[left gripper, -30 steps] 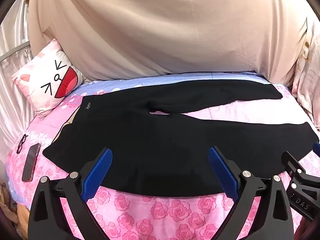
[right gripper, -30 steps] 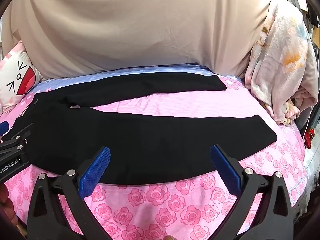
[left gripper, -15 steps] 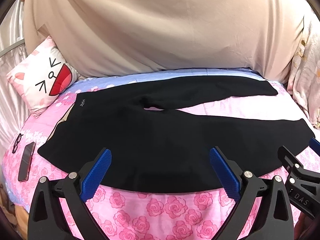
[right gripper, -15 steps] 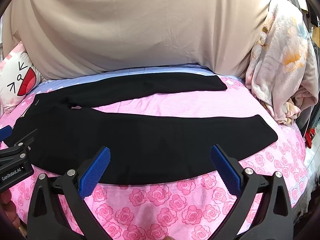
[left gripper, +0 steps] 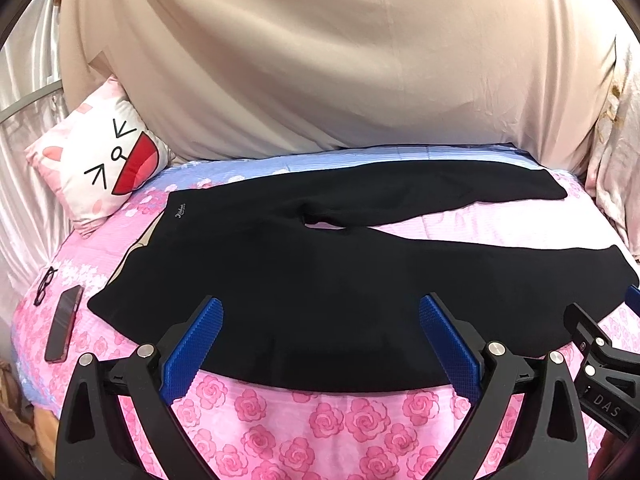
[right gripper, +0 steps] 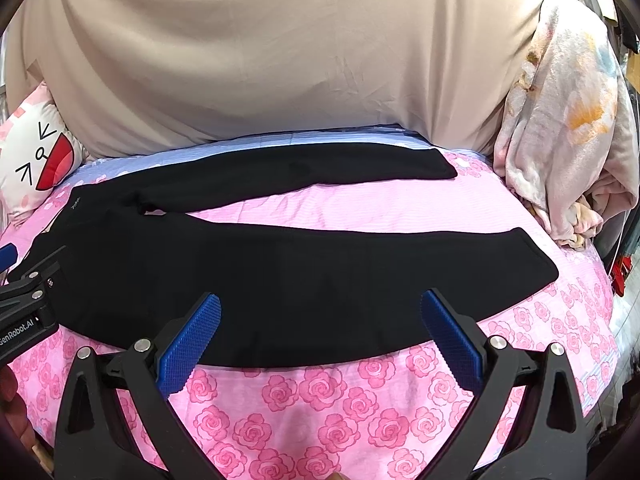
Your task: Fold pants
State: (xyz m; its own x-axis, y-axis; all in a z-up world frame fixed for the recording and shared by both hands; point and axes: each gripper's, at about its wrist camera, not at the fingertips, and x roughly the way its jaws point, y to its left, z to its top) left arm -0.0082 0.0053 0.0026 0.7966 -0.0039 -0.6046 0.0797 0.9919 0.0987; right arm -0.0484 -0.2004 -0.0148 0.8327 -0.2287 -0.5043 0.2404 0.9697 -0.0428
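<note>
Black pants [left gripper: 320, 272] lie spread flat on a pink rose-print bed [left gripper: 304, 420], waistband to the left, both legs running right and splayed apart. In the right wrist view the same pants [right gripper: 304, 272] reach their hems at the right. My left gripper [left gripper: 320, 340] is open, its blue pads above the near edge of the hip part, holding nothing. My right gripper [right gripper: 320, 336] is open too, hovering over the near leg's front edge. Each gripper shows at the side of the other's view.
A cartoon-face pillow [left gripper: 100, 168] leans at the back left. A phone [left gripper: 64, 328] and glasses [left gripper: 46, 284] lie near the bed's left edge. A beige sheet [left gripper: 340, 60] hangs behind. A floral blanket [right gripper: 560, 120] is heaped at the right end.
Both views shifted slightly; the left camera's view rose and then dropped back. The pants lie as before and both grippers stay open.
</note>
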